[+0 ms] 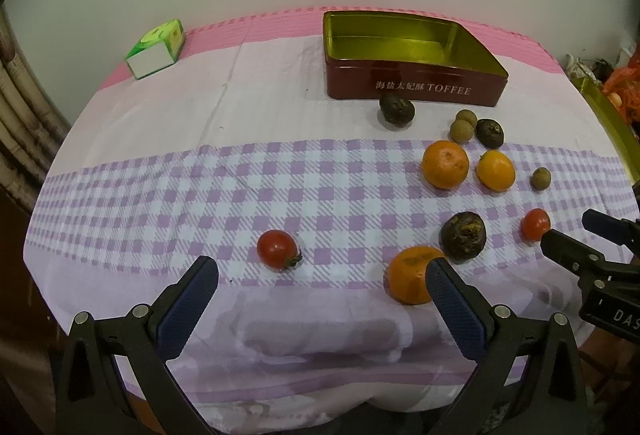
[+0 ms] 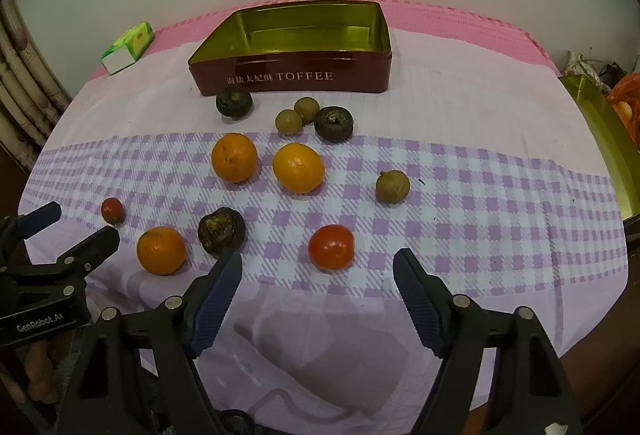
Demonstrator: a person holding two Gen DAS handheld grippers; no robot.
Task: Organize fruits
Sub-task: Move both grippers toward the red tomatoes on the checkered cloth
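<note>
Your left gripper (image 1: 322, 283) and right gripper (image 2: 318, 281) both hang wide open, holding nothing. Nearest you, a cherry tomato (image 2: 331, 247) lies just beyond the right fingers. Farther off, oranges (image 2: 234, 157), dark passion fruits (image 2: 333, 124) and longans (image 2: 392, 186) lie scattered. Farthest stands the empty toffee tin (image 2: 296, 75).

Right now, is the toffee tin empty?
Empty: the tin has its lid off, its gold floor is bare, and all the fruit lies on the cloth.
</note>
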